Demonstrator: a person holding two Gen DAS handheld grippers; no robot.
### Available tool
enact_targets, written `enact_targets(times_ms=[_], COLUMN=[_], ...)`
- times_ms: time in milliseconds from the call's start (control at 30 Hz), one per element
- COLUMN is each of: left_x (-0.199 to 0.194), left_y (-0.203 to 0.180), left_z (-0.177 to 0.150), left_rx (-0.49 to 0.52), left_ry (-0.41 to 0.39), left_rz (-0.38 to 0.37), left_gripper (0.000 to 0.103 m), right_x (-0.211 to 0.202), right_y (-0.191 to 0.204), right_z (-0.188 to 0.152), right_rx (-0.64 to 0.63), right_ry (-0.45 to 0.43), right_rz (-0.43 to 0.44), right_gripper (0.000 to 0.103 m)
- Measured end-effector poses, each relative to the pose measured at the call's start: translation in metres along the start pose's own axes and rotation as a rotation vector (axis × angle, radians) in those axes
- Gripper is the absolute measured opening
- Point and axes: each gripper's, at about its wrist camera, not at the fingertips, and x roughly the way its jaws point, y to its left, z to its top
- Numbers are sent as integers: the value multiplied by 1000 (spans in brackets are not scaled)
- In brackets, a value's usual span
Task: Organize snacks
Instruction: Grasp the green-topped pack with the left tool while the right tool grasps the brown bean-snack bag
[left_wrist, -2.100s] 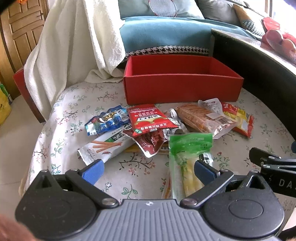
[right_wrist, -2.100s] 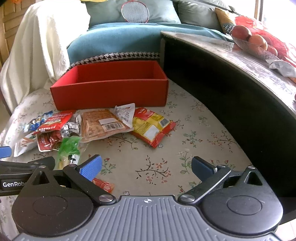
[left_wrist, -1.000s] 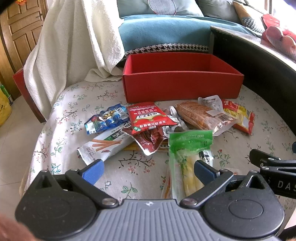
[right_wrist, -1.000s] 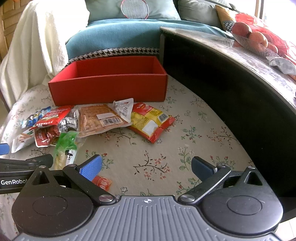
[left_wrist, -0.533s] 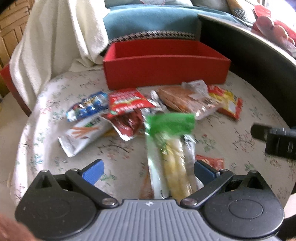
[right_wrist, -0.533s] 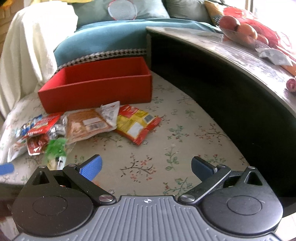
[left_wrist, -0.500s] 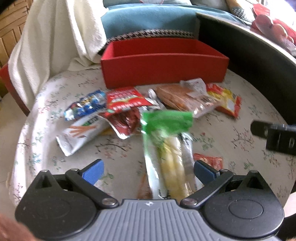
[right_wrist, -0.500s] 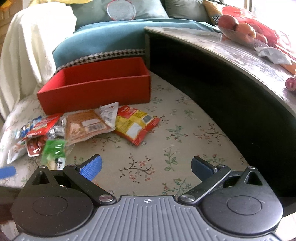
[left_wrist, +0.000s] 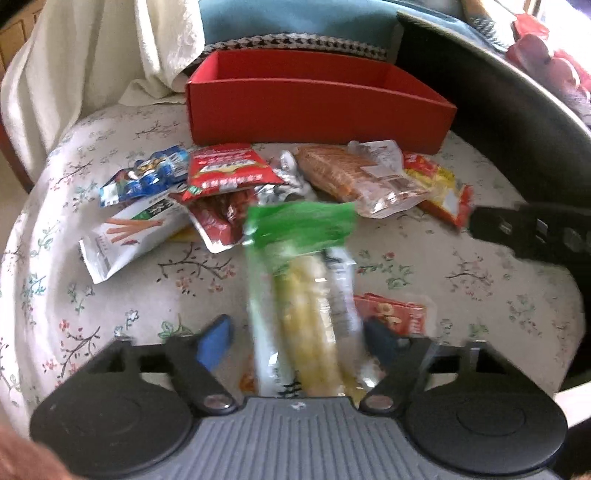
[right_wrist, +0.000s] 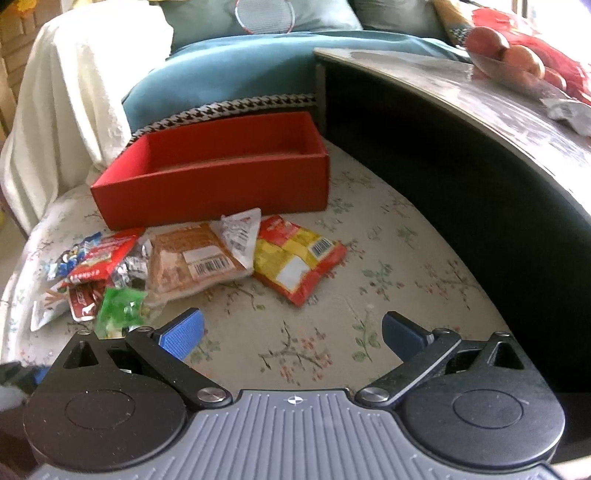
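1. Red box (left_wrist: 317, 107) open at the table's (left_wrist: 480, 295) far edge, ready for snacks.
2. Right gripper (right_wrist: 291, 332) wide open, holding nothing.
3. Left gripper (left_wrist: 295, 339) closing around green-topped packet (left_wrist: 306, 288), right pad touching, left apart.

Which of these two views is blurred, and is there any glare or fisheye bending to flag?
Left wrist view: motion blur smears the green-topped packet between the closing fingers of the left gripper; the red box bows from the fisheye. Right wrist view: sharper, barcodes readable on the yellow-red packet; bright window glare washes out the dark tabletop at upper right.
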Motion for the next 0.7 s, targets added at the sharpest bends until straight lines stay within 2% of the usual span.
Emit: enact_targets(times_ms=[133, 233, 333, 433, 567, 700], left_x=[-3, -4, -5, -4, -3, -2], left_y=[8, 16, 24, 29, 34, 33], left_z=[4, 8, 9, 9, 10, 12], left_rx=[-19, -32, -57, -65, -77, -64], left_ry=[20, 31, 42, 54, 68, 72], left_rz=[-16, -34, -58, -60, -83, -87], left_gripper=[48, 44, 43, 43, 43, 43], right_x=[12, 27, 48, 77, 99, 104], right_y=[11, 24, 37, 51, 59, 65], right_z=[15, 30, 45, 55, 68, 74], right_rx=[-51, -121, -194, -276, -303, -339], right_ry=[6, 8, 26, 108, 154, 207], right_rz=[10, 9, 31, 72, 142, 205], right_gripper=[103, 103, 103, 103, 103, 103])
